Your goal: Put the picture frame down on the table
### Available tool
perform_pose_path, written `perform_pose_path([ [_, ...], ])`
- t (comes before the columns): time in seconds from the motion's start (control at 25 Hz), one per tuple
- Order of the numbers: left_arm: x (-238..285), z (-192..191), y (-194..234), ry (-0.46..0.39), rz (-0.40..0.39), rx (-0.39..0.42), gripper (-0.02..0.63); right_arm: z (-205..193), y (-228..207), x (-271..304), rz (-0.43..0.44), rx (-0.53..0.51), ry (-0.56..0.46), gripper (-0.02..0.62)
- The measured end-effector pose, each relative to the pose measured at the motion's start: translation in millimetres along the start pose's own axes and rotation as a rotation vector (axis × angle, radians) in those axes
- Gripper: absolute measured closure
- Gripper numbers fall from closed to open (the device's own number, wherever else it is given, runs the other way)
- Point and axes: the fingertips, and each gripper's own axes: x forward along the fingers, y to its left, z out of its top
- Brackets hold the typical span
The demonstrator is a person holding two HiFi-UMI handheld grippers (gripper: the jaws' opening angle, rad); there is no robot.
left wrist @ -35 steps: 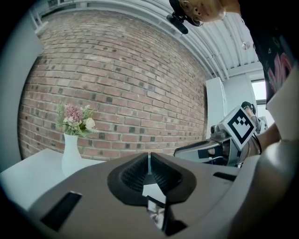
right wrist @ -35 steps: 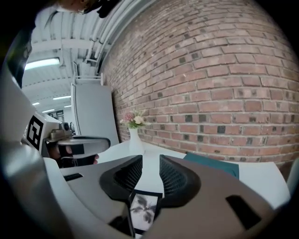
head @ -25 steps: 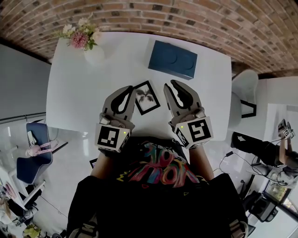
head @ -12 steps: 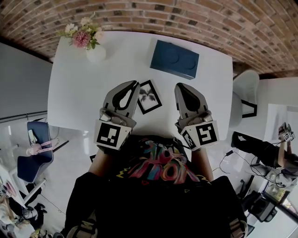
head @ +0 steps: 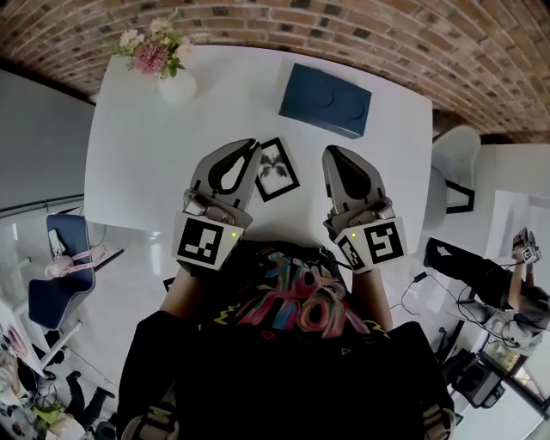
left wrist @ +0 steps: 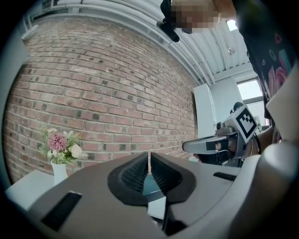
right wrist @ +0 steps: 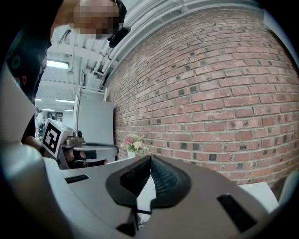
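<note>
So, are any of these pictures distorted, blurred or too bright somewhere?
Head view: a strong fisheye bends the brick wall and the edges of the table; the white tabletop is very bright, yet the picture frame is sharp. Left gripper view: dark rounded corners, curved brick rows, a washed-out window. Right gripper view: the same dark corners, and a ceiling light glares at the left.

Nothing legible anywhere; the shirt (head: 292,302) print's colourful lettering cannot be read.
</note>
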Motion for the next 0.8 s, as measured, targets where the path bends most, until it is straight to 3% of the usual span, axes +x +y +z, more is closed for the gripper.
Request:
perform_pose_path([
  [0.8,-1.4,-5.7,-7.0,0.009,-0.024,-0.001,0.571,-5.8,4.3,2.6,0.028,0.032,0.002,0.575],
])
